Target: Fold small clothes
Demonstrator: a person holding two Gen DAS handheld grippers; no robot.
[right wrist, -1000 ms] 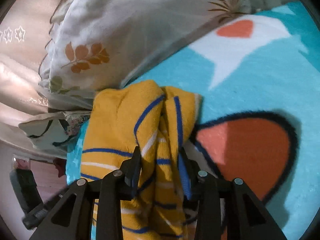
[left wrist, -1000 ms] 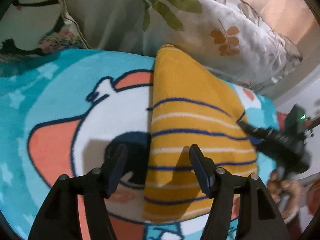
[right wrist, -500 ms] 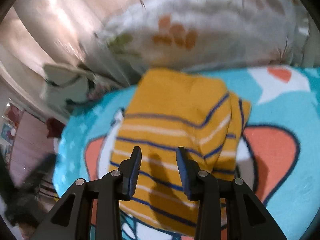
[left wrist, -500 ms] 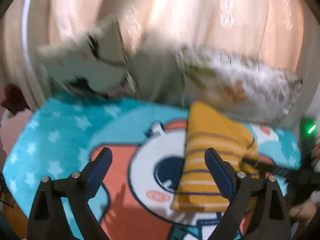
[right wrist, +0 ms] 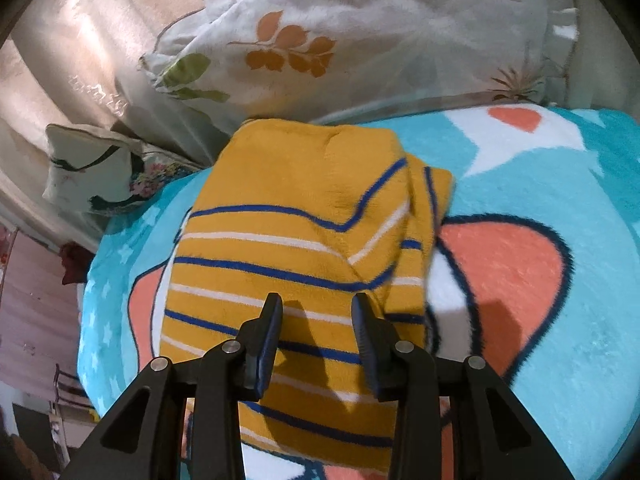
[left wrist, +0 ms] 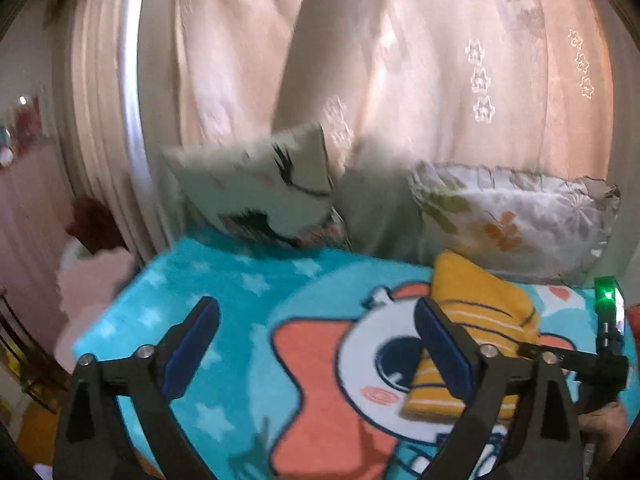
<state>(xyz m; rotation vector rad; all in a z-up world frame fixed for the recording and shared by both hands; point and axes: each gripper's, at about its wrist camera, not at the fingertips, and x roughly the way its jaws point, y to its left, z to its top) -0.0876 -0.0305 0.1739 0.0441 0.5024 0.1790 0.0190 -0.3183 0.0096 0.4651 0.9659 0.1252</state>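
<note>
Right wrist: garment (right wrist: 288, 240) near pillow (right wrist: 360, 32).

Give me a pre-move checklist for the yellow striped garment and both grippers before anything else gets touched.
1. Left gripper clear of cloth: ok, jaws have just opened wide, nothing between them.
2. Right gripper released: ok, jaws apart above the yellow striped garment, gripping nothing.
3. Garment folded: ok, lies as a compact stack on the blue cartoon blanket.
4. Edges aligned: not ok, a layer sticks out along its right side.
5. Garment clear of the leaf-print pillow: cannot tell, far edge sits right at it.
</note>
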